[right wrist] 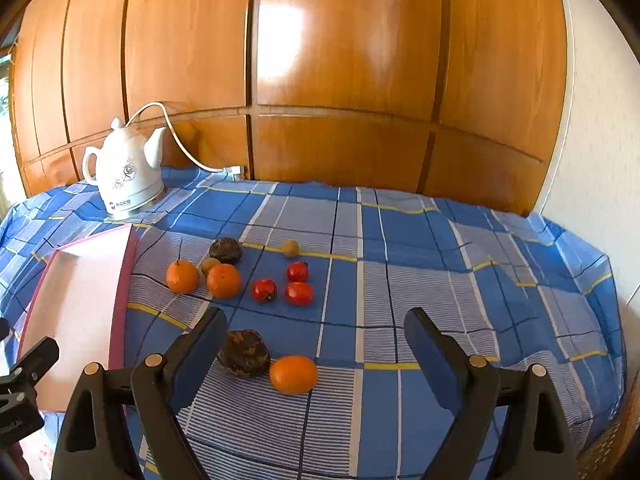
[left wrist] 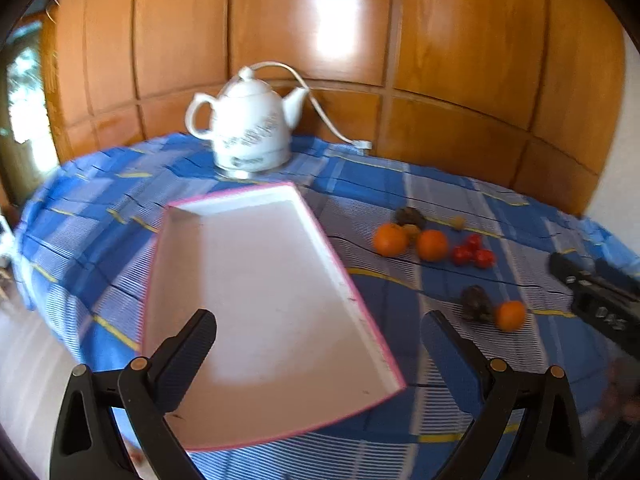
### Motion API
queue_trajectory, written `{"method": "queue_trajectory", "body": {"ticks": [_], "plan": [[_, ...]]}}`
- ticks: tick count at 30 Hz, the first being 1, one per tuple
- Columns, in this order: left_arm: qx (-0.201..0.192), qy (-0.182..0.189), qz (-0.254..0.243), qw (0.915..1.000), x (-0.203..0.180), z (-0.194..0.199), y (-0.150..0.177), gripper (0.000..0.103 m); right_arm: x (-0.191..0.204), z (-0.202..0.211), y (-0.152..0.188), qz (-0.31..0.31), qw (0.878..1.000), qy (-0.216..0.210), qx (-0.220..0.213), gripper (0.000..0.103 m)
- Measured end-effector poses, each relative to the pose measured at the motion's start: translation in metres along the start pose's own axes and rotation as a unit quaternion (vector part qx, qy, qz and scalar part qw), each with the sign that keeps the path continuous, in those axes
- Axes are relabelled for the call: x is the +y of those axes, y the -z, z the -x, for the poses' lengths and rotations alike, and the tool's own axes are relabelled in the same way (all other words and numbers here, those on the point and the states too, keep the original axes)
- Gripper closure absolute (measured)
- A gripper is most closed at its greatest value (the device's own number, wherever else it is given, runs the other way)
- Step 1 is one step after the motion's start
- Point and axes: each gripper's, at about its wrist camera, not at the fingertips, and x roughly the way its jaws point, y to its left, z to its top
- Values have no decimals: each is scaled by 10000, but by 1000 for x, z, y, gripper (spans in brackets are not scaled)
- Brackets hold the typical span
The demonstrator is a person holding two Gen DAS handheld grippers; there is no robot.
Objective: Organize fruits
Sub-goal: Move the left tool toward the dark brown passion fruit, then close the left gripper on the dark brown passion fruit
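Note:
A shallow pink-edged white tray (left wrist: 352, 300) (right wrist: 120, 300) lies bare on the blue checked cloth. Right of it sit loose fruits: two oranges (right wrist: 183, 277) (right wrist: 224, 280), three red fruits (right wrist: 299, 293), a dark brown fruit (right wrist: 226, 250) and two small tan ones (right wrist: 290, 248). Nearer lie another dark fruit (right wrist: 244, 354) and a third orange (right wrist: 293, 374). My left gripper (left wrist: 320, 356) hovers open over the tray's near end. Just short of that near pair, my right gripper (right wrist: 316, 344) stands open with nothing between its fingers; it also shows at the right edge of the left wrist view (left wrist: 592, 296).
A white ceramic kettle (left wrist: 246, 124) (right wrist: 126, 176) with its cord stands at the back of the table against wooden cabinet doors (right wrist: 340, 80). The table's edge drops off at left (left wrist: 48, 280) and right (right wrist: 616, 340). Cloth right of the fruits is bare.

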Motion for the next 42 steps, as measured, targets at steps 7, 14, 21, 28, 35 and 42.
{"method": "queue_trajectory", "body": {"ticks": [7, 14, 21, 28, 35, 42], "plan": [[192, 401, -297, 9986, -17, -8, -1, 0, -34, -28, 15, -535, 9961, -189, 672, 11], [636, 907, -833, 9903, -48, -35, -14, 0, -71, -47, 42, -852, 9888, -32, 1223, 11], [812, 1200, -1170, 9825, -84, -62, -23, 0, -77, -52, 49, -751, 9882, -41, 1338, 11], [1315, 1233, -1181, 9765, -108, -94, -30, 7, -71, -58, 55, -572, 9895, -151, 1322, 11], [1874, 1458, -559, 9698, -115, -127, -35, 31, -71, -66, 62, -536, 9883, -248, 1405, 11], [2164, 1675, -269, 9614, -129, -155, -31, 49, -71, -69, 69, -423, 9887, -267, 1417, 11]]}}
